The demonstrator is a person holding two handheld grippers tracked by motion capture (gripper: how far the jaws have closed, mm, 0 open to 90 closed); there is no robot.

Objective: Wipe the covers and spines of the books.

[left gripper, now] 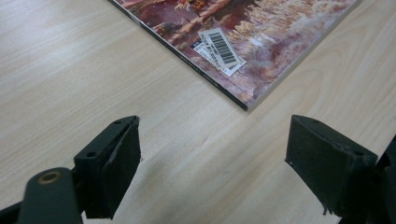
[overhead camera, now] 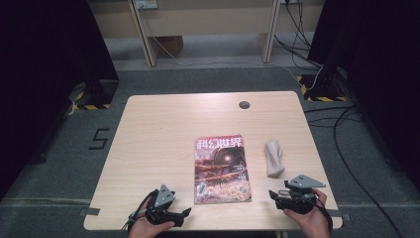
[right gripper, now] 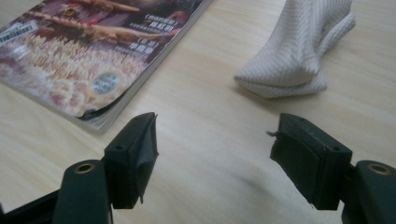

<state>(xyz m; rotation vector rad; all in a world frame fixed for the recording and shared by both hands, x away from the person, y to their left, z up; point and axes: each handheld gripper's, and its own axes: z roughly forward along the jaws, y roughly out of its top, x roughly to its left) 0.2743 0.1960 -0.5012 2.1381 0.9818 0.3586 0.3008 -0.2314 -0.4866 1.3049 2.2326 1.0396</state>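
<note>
The magazine (overhead camera: 221,168) lies flat at the table's (overhead camera: 148,139) near middle, a folded cloth (overhead camera: 274,157) just right. Left gripper (overhead camera: 185,212) and right gripper (overhead camera: 272,194) flank its near corners, jaws apart, empty.

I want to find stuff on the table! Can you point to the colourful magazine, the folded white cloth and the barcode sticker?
Colourful glossy magazine (overhead camera: 221,168): high view, middle of its cover.
Folded white ribbed cloth (right gripper: 299,51): right gripper view, middle of its top fold.
White barcode sticker (left gripper: 219,48): left gripper view, on its black bars.
</note>
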